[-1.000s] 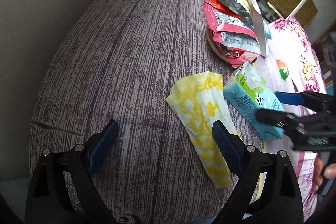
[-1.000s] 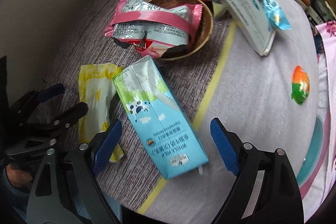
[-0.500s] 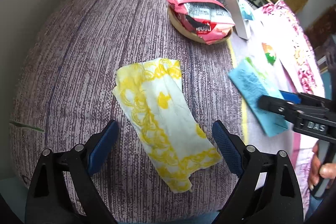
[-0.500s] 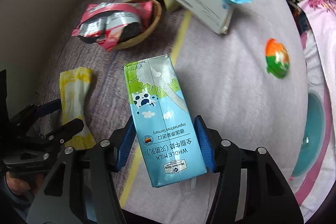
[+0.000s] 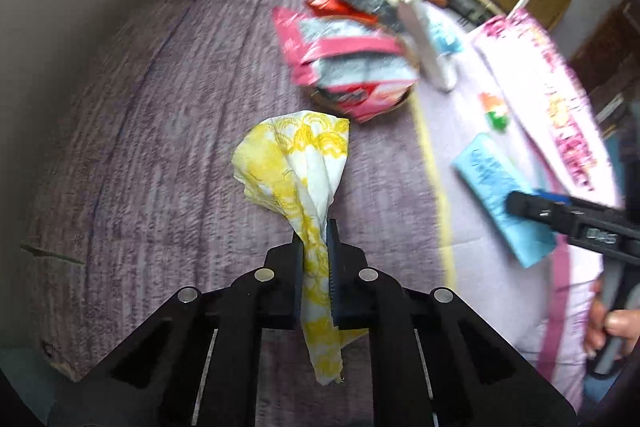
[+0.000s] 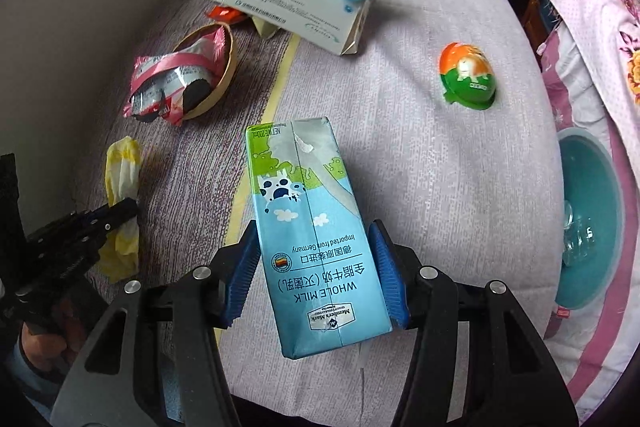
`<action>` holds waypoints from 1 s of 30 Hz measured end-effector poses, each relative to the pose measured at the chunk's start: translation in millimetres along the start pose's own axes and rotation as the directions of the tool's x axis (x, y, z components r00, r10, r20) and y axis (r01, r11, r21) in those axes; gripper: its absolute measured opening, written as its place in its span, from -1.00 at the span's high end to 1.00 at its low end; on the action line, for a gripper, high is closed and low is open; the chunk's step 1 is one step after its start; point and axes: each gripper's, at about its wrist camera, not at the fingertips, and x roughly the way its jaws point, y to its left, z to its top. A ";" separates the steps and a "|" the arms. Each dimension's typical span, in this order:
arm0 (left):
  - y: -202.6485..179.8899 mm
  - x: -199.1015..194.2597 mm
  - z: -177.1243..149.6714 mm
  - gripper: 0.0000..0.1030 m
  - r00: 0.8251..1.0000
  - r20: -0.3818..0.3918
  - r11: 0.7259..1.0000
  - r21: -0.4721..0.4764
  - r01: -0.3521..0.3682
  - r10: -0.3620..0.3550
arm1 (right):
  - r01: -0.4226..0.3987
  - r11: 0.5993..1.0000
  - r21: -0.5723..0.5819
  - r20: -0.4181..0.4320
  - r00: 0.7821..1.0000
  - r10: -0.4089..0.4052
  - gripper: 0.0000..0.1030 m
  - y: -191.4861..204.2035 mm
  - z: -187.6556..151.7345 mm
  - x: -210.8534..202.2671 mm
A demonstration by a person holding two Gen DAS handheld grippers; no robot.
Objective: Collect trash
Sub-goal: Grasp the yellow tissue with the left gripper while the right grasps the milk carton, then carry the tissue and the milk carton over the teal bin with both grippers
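Left wrist view: the left hand-held gripper pinches a yellow napkin. The right hand-held gripper clamps the milk carton.

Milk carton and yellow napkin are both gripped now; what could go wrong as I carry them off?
The left tongs pinch only a bunched strip of the yellow napkin; its loose ends could slip out or tear. The right tongs clamp the milk carton near its bottom; squeezing may crush it, spilling leftovers on the bed cover.
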 end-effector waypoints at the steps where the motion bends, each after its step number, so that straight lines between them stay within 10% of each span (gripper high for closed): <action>1: -3.3 -4.0 2.6 0.79 1.000 0.010 1.000 0.008 0.019 -0.019 | -0.009 1.000 0.016 0.012 1.000 0.009 0.01 -5.1 -0.3 -3.6; 30: -62.4 17.7 27.3 0.79 0.993 -0.026 0.983 0.139 0.119 -0.117 | -0.015 0.998 0.065 -0.027 0.999 0.017 0.00 -34.0 20.4 25.7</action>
